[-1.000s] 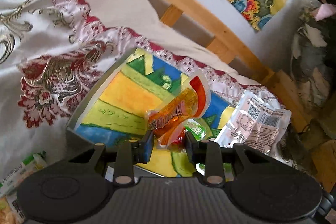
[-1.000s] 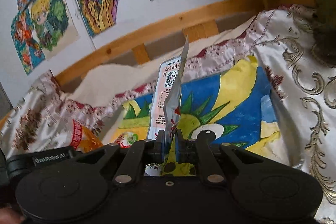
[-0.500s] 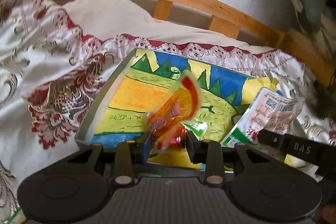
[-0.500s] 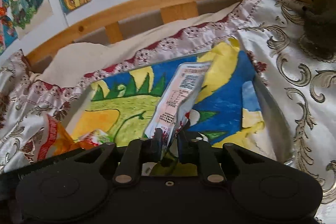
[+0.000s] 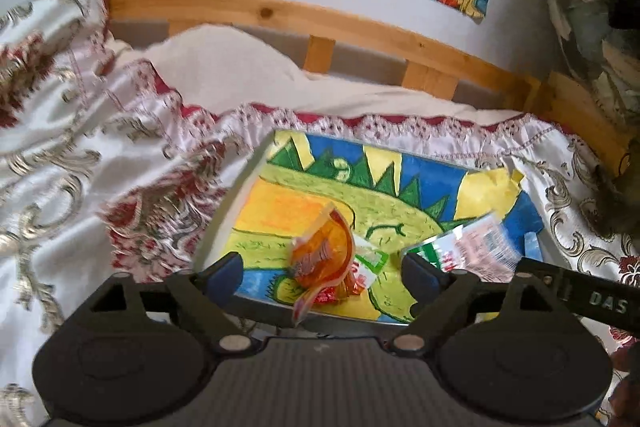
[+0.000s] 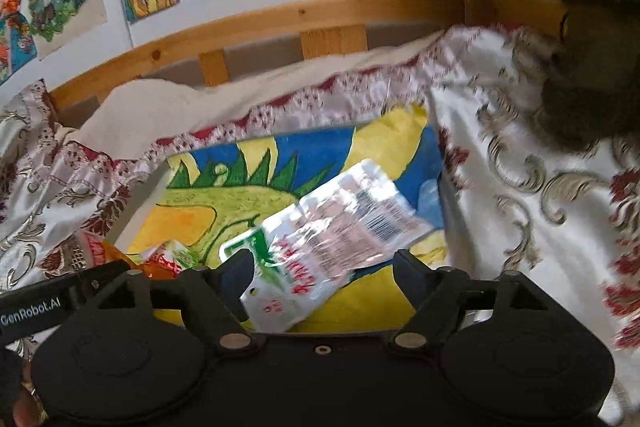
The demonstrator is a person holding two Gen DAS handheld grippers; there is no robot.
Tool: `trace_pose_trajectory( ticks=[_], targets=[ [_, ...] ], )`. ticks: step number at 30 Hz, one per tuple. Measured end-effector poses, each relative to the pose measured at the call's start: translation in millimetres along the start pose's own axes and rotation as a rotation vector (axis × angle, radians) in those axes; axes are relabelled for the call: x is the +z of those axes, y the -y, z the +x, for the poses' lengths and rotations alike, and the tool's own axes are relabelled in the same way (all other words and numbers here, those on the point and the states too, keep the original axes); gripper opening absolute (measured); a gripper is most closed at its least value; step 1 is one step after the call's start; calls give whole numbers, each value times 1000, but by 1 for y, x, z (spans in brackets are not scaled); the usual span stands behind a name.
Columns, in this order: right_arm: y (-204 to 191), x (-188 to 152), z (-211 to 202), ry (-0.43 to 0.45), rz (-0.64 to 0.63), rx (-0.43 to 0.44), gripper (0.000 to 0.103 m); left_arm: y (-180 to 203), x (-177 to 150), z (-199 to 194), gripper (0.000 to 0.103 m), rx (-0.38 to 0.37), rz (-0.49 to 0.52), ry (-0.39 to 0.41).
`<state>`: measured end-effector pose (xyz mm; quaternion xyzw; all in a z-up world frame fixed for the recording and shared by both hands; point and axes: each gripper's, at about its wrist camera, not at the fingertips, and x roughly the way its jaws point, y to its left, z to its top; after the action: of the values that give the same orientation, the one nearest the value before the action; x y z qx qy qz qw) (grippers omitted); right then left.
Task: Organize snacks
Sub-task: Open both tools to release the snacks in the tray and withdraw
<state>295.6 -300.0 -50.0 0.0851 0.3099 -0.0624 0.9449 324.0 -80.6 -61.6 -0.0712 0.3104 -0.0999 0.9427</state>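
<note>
Dropping both snacks: my left gripper (image 5: pixel 322 275) jaws have just been opening and stand wide, the orange packet (image 5: pixel 324 255) loose between them over the painted tray (image 5: pixel 240 203) on the bed. My right gripper (image 6: pixel 324 273) jaws have just been opening too, wide around the white packet (image 6: pixel 336 239), its long axis running up-right, lying in the tray; each hand is nearest its own packet.

**The two handheld grippers: build and markings**

Left gripper (image 5: pixel 322 277): matte black body with a ribbed central plate, two round side discs, angular black linkage arms with triangular cut-outs, silver pivot screws, blue finger pads (image 5: pixel 224 273). Right gripper (image 6: pixel 324 269): the same black build, smooth plate with a small central hole. Side bars carry pale lettering, "DAS" and "GenRobot.AI".
</note>
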Motion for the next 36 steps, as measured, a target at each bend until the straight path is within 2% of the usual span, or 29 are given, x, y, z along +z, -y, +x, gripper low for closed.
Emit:
trace_pose_trajectory(
  ticks=[2, 8, 14, 22, 31, 36],
  targets=[
    [-1, 1, -16, 44, -30, 1, 85, 1, 2, -14, 98, 15, 0, 29],
    [-4, -2, -71, 185, -84, -1, 98, 8, 9, -59, 102, 47, -2, 108],
    [-9, -15, -126, 317, -132, 6, 102, 10, 5, -115, 102, 62, 14, 194],
    [-11, -42, -183, 336, -93, 29, 102, 5, -29, -182, 102, 128, 102, 247],
    [-22, -76, -228, 310, -141, 33, 102, -8, -63, -237, 103, 151, 70, 228],
    [-25, -95, -244, 263, -148, 43, 102, -16, -80, -249, 102, 179, 51, 152]
  ],
)
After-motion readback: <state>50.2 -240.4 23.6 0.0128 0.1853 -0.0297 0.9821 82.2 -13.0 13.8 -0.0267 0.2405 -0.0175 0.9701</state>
